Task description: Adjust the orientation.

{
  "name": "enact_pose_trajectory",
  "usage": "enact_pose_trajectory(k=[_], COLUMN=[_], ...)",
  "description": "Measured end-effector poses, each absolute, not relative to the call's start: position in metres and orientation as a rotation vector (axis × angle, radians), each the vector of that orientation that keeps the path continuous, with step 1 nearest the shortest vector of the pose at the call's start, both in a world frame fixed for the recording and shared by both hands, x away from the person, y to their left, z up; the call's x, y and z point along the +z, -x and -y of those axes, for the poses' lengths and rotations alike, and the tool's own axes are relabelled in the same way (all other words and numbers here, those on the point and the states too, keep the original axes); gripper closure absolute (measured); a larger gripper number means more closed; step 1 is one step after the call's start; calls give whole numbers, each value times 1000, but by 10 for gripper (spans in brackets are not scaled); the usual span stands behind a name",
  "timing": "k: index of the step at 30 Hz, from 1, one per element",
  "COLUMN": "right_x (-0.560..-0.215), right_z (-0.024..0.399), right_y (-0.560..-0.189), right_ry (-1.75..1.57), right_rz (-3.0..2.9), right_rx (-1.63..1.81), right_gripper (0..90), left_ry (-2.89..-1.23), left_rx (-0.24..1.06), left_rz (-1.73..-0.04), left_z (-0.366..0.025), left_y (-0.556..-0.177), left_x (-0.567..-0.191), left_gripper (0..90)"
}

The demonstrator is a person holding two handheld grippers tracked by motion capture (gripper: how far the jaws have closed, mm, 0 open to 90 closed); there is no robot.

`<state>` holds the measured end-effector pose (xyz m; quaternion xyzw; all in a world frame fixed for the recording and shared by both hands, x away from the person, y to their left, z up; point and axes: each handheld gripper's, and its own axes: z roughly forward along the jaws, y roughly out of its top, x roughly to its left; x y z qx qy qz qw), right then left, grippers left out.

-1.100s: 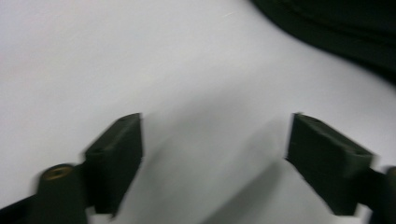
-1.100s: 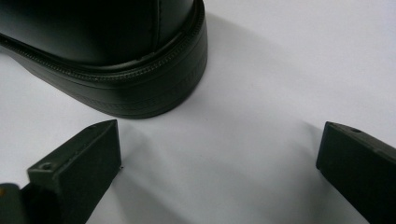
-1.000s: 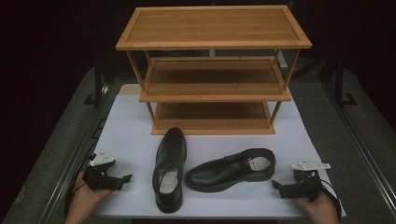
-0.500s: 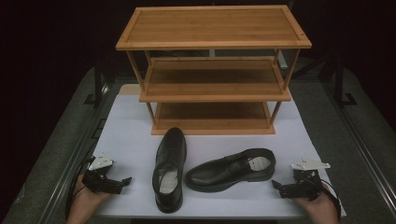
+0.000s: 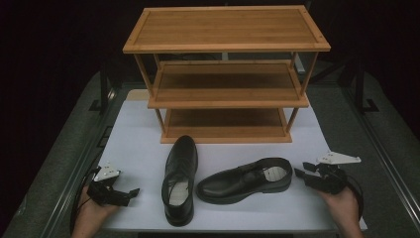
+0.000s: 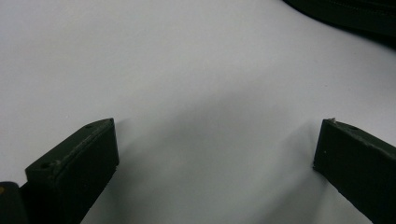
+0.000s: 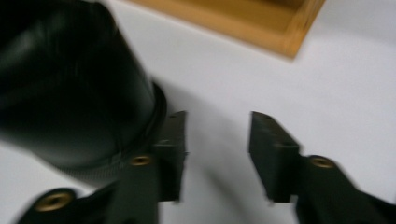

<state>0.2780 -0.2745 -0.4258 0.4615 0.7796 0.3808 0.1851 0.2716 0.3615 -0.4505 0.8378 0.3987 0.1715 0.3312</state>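
Observation:
Two black leather shoes lie on the white table cover (image 5: 138,144). One shoe (image 5: 179,178) points its toe at the rack. The other shoe (image 5: 245,181) lies crosswise with its heel to the right. My right gripper (image 5: 300,174) hovers just off that heel (image 7: 70,93). Its jaws have just been closing, and in the right gripper view (image 7: 217,140) only white cover shows between them, with the heel outside the left jaw. My left gripper (image 5: 131,193) rests low at the front left, open wide (image 6: 217,135) over bare cover, pointing toward the first shoe (image 6: 345,11).
A three-tier wooden rack (image 5: 225,27) stands at the back of the cover, its bottom shelf (image 7: 243,18) close behind the shoes. Dark grey table surface (image 5: 64,163) borders the cover on both sides. A hand holds each gripper at the front edge.
The right gripper has lifted and shifted slightly toward the crosswise shoe's heel, and its jaws stand narrower. The left gripper and both shoes have stayed put.

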Motion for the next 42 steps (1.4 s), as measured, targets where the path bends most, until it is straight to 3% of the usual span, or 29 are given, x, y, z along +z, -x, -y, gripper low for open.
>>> enact_pose_trajectory(k=[4,8,20,42], right_x=[-419,-419,-436,-439], right_z=[272,267,256,256], right_y=[-293,-305,-337,-319], right_ry=[-1248,-1205,-1145,-1114], right_rz=[-2221,-2275,-2454,-2547], right_rx=[1117,1143,1192,1194], right_gripper=[820,896,897,898], left_ry=[-2190,-2190,-2188,-2190], left_rx=[448,448,447,448], left_rz=[-1043,-1043,-1045,-1043], left_z=[-362,-362,-361,-362], left_y=[-272,-272,-272,-272], left_x=[-451,-451,-451,-451], left_gripper=[0,0,0,0])
